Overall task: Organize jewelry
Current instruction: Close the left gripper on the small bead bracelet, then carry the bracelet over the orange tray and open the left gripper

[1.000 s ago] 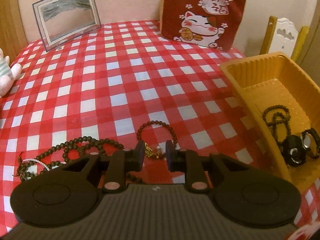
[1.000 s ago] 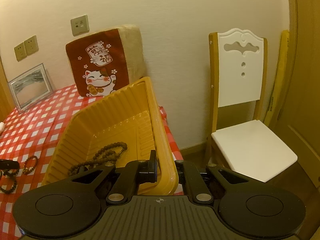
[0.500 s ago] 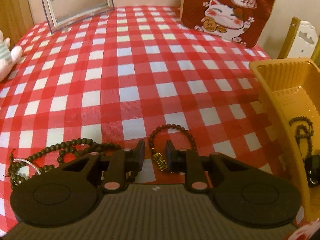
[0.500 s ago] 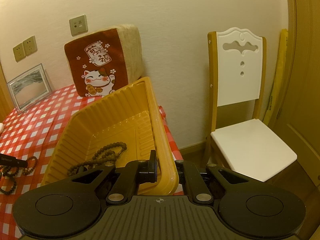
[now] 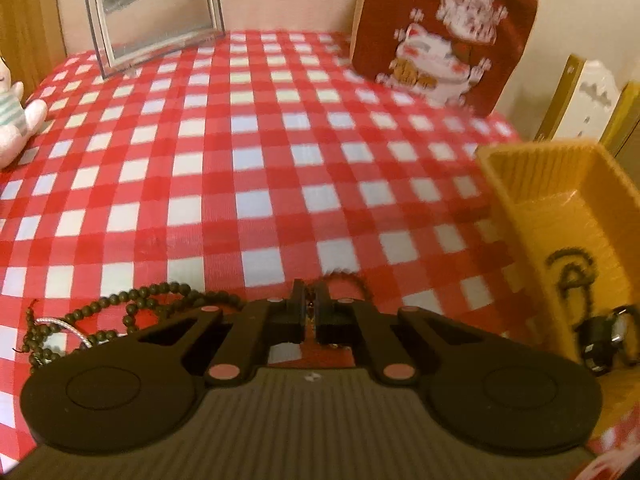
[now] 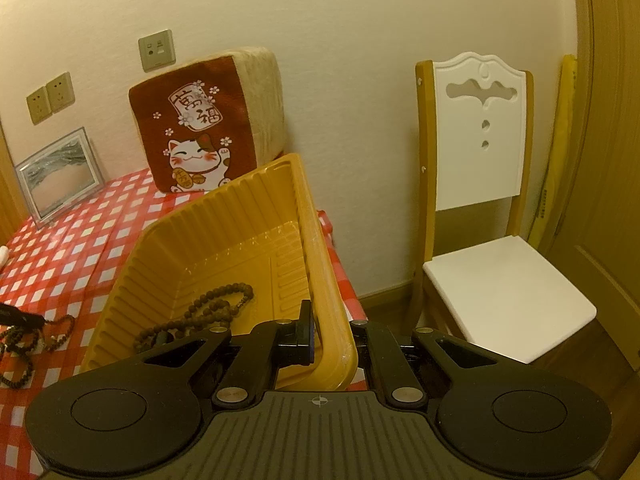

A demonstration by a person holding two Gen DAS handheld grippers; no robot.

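A small dark bead bracelet [image 5: 352,278] with a gold charm lies on the red checked cloth [image 5: 256,160]. My left gripper [image 5: 309,304] has its jaws closing on it, and the charm end is pinched between the pads. A long bead necklace [image 5: 160,294] is coiled just left of it. My right gripper [image 6: 332,332] is shut on the near wall of the yellow tray [image 6: 320,280], which is tipped up toward the left. Inside the tray are a bead string [image 6: 216,304] and a dark watch [image 5: 604,340].
At the back stand a clear picture frame [image 5: 156,12] and a red lucky-cat cushion [image 5: 444,36]. A plush toy [image 5: 16,120] sits at the left edge. A white chair [image 6: 480,160] stands beyond the table's right edge.
The left jaws have come together on the bracelet's charm end, and the left view has shifted and tipped a little. The right gripper and tray have not moved.
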